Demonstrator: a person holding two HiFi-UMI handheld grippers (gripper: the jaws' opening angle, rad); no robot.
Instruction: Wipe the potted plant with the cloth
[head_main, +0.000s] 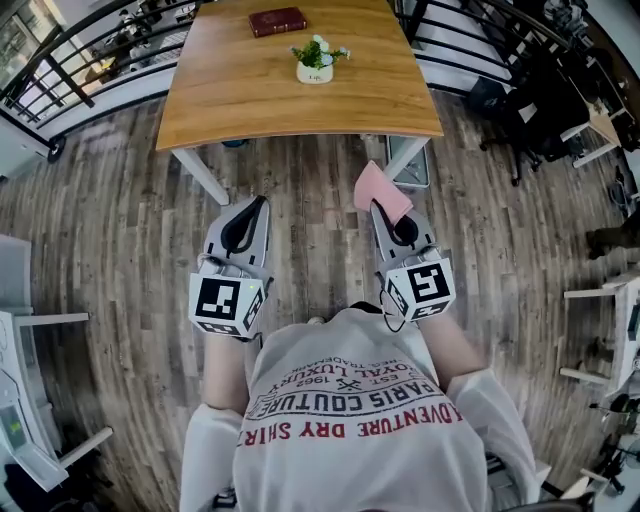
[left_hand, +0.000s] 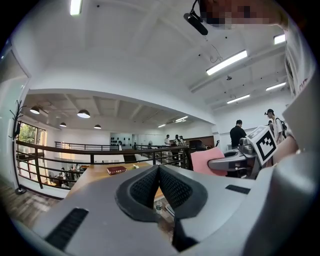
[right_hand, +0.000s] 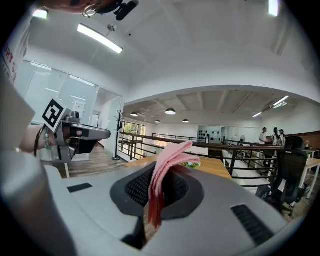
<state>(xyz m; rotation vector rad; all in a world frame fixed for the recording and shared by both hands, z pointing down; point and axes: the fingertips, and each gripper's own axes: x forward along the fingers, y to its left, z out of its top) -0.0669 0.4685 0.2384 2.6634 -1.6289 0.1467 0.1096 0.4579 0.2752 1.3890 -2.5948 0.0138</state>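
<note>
**Potted plant (head_main: 316, 60) on the surface, cloth in hand, wiping not begun**

Potted plant stands upright near the middle of the wooden surface (head_main: 220, 100). It is well apart from the person, who stands on the floor short of the near edge. Small white pot, green leaves with pale flowers.

Judgement: light and easy to tip. The leaves look soft and easily bent, so wipe with gentle strokes. Steady it at the pot's wall, not at the foliage.

Cloth (right_hand: 167, 167): pink, thin, folded, limp. Right tool (right_hand: 159, 186) pinches it by one edge between its pads, and the free end flops forward past the tips. It looks soft enough to follow a leaf, and the grip looks secure.

Left tool (left_hand: 158, 172): pads pressed together, nothing between them. It would have to spread to brace the pot.

Surface: bare light wood on white legs. A dark red book (head_main: 277, 21) lies at the far side, behind the plant and not touching it.

Room: plank floor (head_main: 120, 230), dark railing (head_main: 60, 70) to either side of the surface, office chairs (head_main: 540, 100) to the right. People stand far off in both gripper views.
</note>
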